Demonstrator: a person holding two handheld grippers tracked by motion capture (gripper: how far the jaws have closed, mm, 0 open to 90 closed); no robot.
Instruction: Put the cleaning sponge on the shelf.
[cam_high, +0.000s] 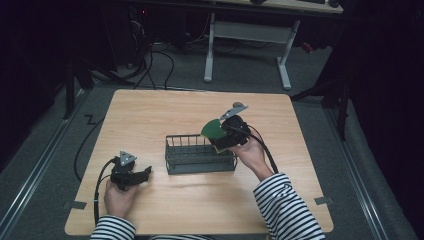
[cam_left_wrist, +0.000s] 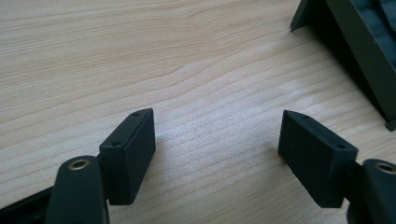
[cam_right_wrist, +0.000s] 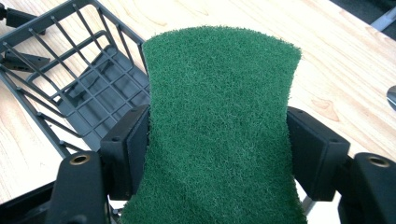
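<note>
A green scouring sponge (cam_right_wrist: 217, 126) with a yellow underside is clamped between the pads of my right gripper (cam_right_wrist: 217, 156), which is shut on it. In the high view that gripper (cam_high: 220, 136) holds the sponge (cam_high: 213, 130) just above the right end of a dark wire basket (cam_high: 200, 155). The basket (cam_right_wrist: 88, 93) lies below and to the left in the right gripper view. My left gripper (cam_high: 142, 175) rests on the table left of the basket. Its jaws (cam_left_wrist: 217, 149) stand wide apart over bare wood, nothing between them.
The basket's corner (cam_left_wrist: 350, 51) sits at the upper right of the left gripper view. The wooden table (cam_high: 150, 115) has free room behind and in front of the basket. Cables trail off its left edge. A white desk frame (cam_high: 250, 35) stands beyond the table.
</note>
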